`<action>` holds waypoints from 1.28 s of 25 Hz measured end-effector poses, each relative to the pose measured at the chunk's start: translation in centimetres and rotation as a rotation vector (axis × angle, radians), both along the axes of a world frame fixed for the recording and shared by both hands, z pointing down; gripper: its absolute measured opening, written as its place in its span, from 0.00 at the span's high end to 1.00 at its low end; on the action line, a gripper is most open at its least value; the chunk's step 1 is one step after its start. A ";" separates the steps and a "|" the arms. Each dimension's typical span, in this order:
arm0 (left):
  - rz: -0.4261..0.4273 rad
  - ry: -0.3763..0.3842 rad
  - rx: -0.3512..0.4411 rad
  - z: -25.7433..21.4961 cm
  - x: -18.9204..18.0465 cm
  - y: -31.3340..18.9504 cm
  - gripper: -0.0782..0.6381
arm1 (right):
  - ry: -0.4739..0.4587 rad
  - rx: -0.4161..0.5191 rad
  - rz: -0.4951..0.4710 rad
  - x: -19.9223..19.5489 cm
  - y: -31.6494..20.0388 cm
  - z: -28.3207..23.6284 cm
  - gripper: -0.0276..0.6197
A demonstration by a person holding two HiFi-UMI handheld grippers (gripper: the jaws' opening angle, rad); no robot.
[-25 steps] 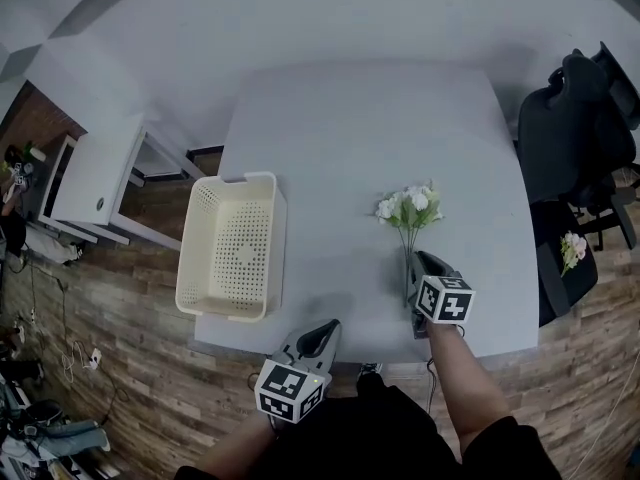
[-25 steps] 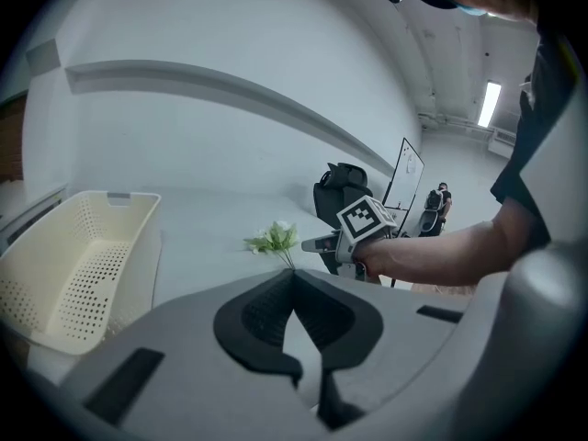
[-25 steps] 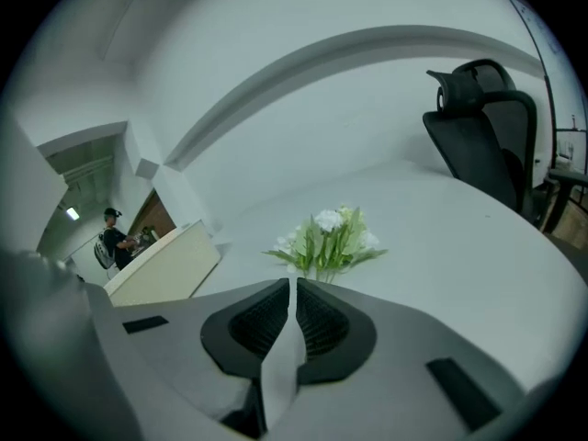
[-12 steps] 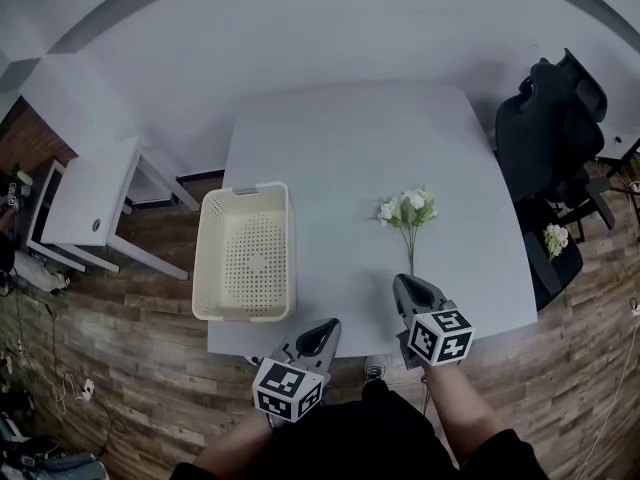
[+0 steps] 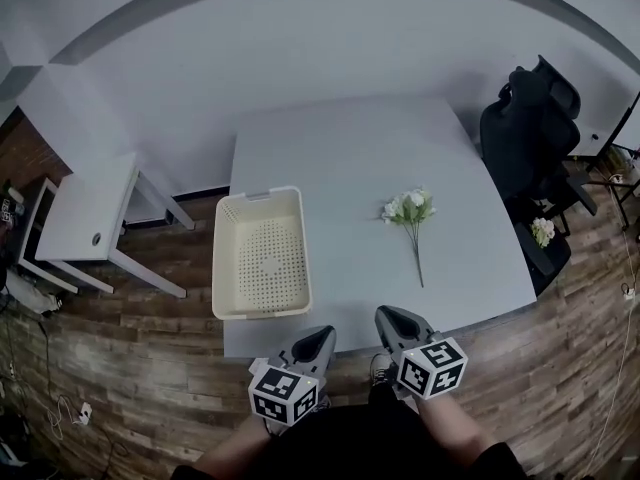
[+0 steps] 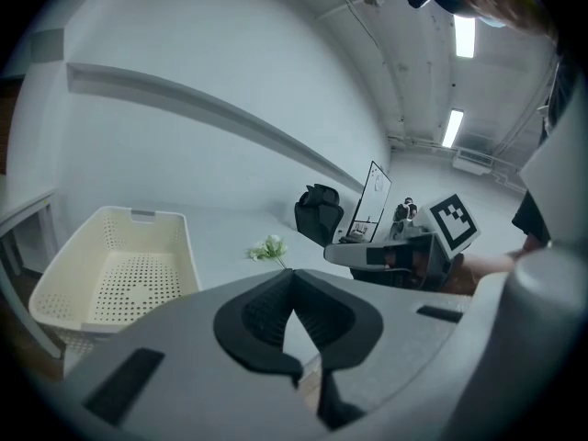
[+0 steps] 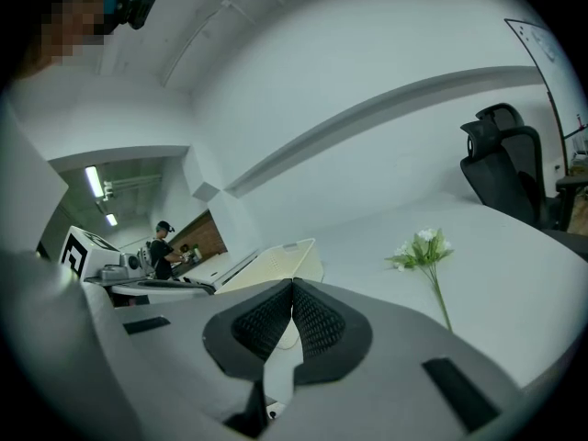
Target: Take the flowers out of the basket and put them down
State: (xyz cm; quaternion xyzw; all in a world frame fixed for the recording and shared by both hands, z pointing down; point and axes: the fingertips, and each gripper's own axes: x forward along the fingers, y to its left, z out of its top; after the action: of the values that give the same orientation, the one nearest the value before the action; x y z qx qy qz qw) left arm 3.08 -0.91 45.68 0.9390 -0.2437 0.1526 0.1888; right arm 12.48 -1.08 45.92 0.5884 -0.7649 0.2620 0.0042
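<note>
Head view showed the left gripper (image 5: 318, 336) and the right gripper (image 5: 390, 318) held side by side just off the near edge of the table (image 5: 350, 143), with neither over its surface. In each gripper view the jaws were pressed together at the tips with nothing between them.

The basket (image 5: 262, 253) stood at the near left corner of the table. Its perforated floor was bare, so nothing was left in it to lift. The flowers (image 5: 410, 208) lay flat on the table to the right of the basket and well apart from it. The blossoms pointed toward the far edge and the thin stem ran back toward the near edge.

Judged from this layout, the transfer was complete and the step in hand was to hold clear.

- Keep both grippers behind the near edge. The stem end lay closest to the right gripper, and a sideways sweep could roll or drag the light bunch.
- Keep the jaws together to avoid snagging the stem.
- Check the basket corners from the left gripper view before finishing.

Beyond the right edge stood an office chair (image 5: 525, 128). A second bunch (image 5: 543, 231) lay on a dark seat there and appeared to be outside the task.
</note>
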 end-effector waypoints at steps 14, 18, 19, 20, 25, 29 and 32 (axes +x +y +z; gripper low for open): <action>0.053 0.015 -0.036 0.8 -5.2 2.1 0.88 | -0.021 -0.010 0.063 -7.4 4.9 1.0 0.92; 0.075 0.025 -0.030 0.6 -5.8 2.5 0.88 | -0.013 -0.008 0.077 -8.3 5.5 0.9 0.92; 0.080 0.026 -0.028 0.5 -5.9 2.5 0.88 | -0.014 -0.007 0.082 -8.3 5.7 0.9 0.92; 0.085 0.027 -0.027 0.5 -5.9 2.6 0.88 | -0.016 -0.007 0.089 -8.3 5.8 0.9 0.92; 0.109 0.031 -0.015 0.3 -6.0 3.3 0.88 | -0.026 -0.008 0.106 -8.5 6.3 0.8 0.92; 0.115 0.034 -0.002 0.1 -6.3 3.6 0.88 | -0.016 -0.003 0.095 -9.1 6.5 0.6 0.92; 0.108 0.037 -0.003 0.0 -6.6 3.8 0.88 | -0.012 -0.001 0.088 -9.3 6.7 0.6 0.92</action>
State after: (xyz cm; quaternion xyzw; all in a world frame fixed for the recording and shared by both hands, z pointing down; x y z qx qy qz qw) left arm -3.53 2.90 45.71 0.9532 -0.1889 0.1455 0.1860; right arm 3.15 5.62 46.51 0.6201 -0.7381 0.2657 -0.0116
